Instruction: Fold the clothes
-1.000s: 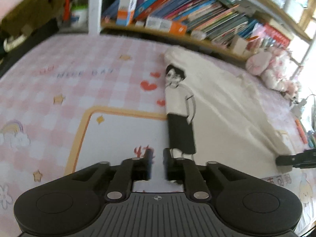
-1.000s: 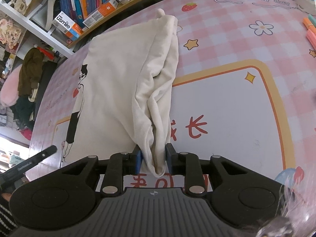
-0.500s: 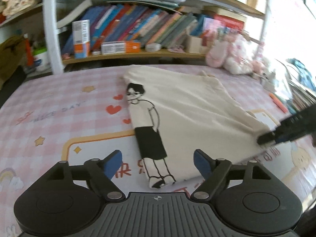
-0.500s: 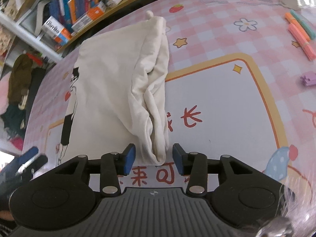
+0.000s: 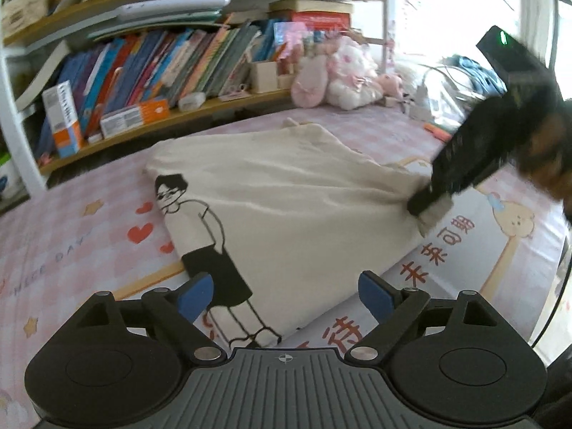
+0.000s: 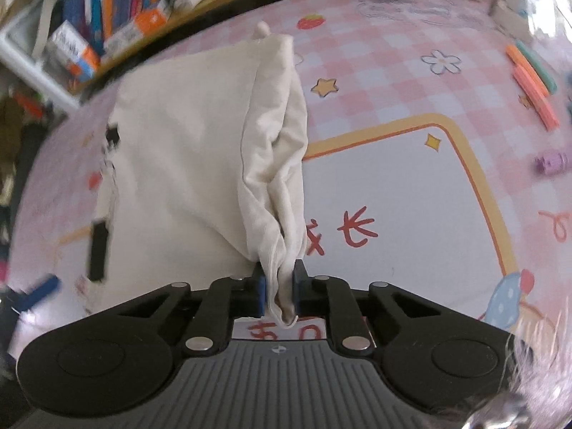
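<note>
Pink checked vinyl covers the table (image 5: 89,221), where a soft cream T-shirt (image 5: 286,207) lies folded lengthwise, its long axis running from the bookshelf (image 5: 178,71) toward the cameras. Only the left wrist view shows its printed cartoon figure (image 5: 200,236) clearly. The right gripper (image 6: 279,286) has its jaws closing on the bunched near hem; the left gripper (image 5: 286,296) has its jaws opening wide, nothing pressed between them.

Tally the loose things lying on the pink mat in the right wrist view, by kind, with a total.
Cream shirt: 1
Marker pens: cluster at the right edge, about 4; blur hides the exact count
Small purple piece: 1
Total: about 6
</note>
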Demonstrator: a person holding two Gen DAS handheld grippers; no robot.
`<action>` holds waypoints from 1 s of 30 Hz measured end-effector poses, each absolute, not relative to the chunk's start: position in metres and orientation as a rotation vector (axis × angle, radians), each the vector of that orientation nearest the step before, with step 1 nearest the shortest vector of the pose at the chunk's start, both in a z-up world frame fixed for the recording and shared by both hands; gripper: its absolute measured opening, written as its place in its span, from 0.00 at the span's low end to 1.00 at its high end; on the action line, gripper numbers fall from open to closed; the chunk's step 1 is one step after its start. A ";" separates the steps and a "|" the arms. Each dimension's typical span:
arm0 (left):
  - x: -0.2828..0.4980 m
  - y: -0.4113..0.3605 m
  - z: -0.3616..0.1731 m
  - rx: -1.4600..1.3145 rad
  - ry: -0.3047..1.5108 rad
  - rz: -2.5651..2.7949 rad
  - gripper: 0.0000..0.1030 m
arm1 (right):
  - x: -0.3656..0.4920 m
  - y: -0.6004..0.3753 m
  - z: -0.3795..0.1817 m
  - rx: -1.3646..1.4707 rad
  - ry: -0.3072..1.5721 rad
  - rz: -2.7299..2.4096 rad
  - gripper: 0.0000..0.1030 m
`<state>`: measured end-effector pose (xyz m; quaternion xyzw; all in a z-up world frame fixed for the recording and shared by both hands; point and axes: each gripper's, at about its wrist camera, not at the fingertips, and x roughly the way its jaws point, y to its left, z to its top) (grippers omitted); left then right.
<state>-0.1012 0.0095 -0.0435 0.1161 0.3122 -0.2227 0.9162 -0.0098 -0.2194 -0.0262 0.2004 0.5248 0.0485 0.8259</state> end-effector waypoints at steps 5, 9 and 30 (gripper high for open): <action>-0.103 -0.003 -0.050 0.318 0.586 -0.477 0.90 | -0.011 -0.228 0.010 0.596 1.033 0.149 0.11; -0.101 -0.019 -0.056 0.371 0.534 -0.475 0.91 | -0.002 -0.215 0.037 0.595 0.989 0.185 0.11; -0.090 -0.024 -0.087 0.646 0.516 -0.320 0.46 | -0.013 -0.232 0.027 0.571 1.010 0.179 0.09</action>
